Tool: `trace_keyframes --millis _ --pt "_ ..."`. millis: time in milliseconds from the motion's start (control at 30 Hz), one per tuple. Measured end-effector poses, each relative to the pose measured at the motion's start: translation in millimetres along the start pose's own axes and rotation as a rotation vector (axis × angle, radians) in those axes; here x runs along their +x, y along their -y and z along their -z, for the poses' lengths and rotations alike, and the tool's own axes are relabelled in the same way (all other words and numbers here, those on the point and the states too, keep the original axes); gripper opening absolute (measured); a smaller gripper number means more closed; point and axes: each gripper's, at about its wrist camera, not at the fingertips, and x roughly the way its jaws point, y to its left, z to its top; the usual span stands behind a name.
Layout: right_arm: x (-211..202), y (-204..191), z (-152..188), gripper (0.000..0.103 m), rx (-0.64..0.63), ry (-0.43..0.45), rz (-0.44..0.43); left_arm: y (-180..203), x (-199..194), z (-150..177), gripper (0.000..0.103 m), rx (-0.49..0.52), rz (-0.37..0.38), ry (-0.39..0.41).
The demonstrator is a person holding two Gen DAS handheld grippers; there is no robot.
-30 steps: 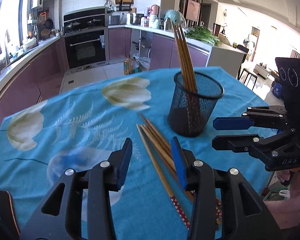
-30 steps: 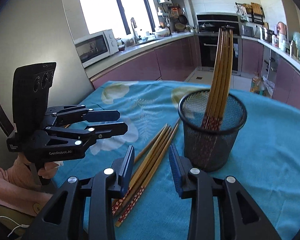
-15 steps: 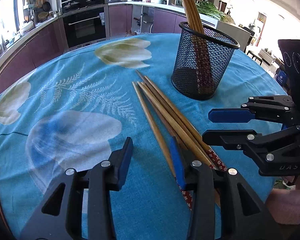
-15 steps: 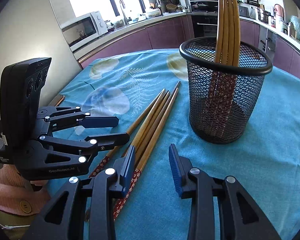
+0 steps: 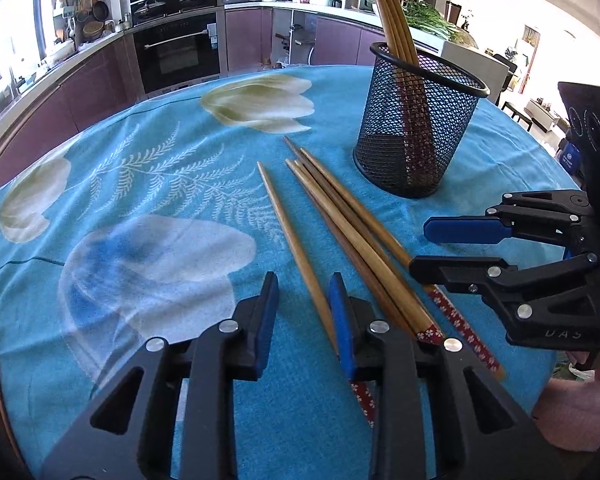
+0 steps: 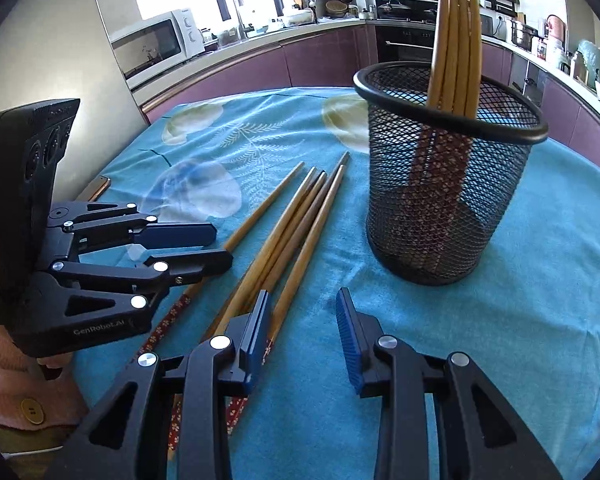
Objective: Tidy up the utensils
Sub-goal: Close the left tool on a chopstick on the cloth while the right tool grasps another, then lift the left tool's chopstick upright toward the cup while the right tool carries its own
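Several loose wooden chopsticks [image 5: 352, 232] [image 6: 296, 232] with red patterned ends lie on the blue flowered tablecloth. One single chopstick [image 5: 292, 236] lies apart on the left. My left gripper [image 5: 303, 284] [image 6: 220, 245] is low over it; its jaws are closing with that chopstick between them, a gap still showing at the left pad. My right gripper [image 6: 303, 294] [image 5: 420, 248] stands open over the thick ends of the bundle, gripping nothing. Behind stands a black mesh cup [image 5: 416, 140] [image 6: 440, 200] holding several upright chopsticks [image 5: 392, 8] [image 6: 456, 40].
A flat brown-edged device [image 6: 98, 188] lies near the table's left edge. A person's pink sleeve [image 6: 20, 392] [image 5: 572, 412] shows behind each gripper. Kitchen counters, an oven and a microwave [image 6: 156, 44] stand beyond the round table.
Both grippers have come down and tilted toward the loose chopsticks. The left jaws have narrowed around the single chopstick. The right jaws look the same.
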Motion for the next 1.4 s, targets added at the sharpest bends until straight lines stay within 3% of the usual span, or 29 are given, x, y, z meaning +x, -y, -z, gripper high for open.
trace_keyframes --millis 333,467,600,700,1033,1167,1400 --pt "14 -7 -10 0.028 -0.032 -0.005 0.069 1 9 -9 0.027 0.017 -0.011 -0.009" --pt "18 -8 -13 0.020 -0.027 0.006 0.087 1 13 -15 0.023 0.012 -0.022 -0.008" --pt "17 1 -12 0.009 0.022 0.015 0.070 -1 14 -16 0.012 -0.014 -0.013 -0.005" --pt "15 6 -11 0.008 0.054 0.021 0.051 -3 13 -14 0.009 -0.038 -0.008 -0.001" --pt "-9 12 -8 0.006 0.076 0.070 -0.043 -10 -4 -11 0.008 -0.085 0.008 0.034" --pt "-9 5 -7 0.006 0.045 0.044 -0.073 -5 -8 -7 0.008 -0.065 0.064 0.034" --pt "-2 0 -3 0.006 0.018 -0.006 -0.064 4 3 -3 0.008 -0.029 0.085 -0.009"
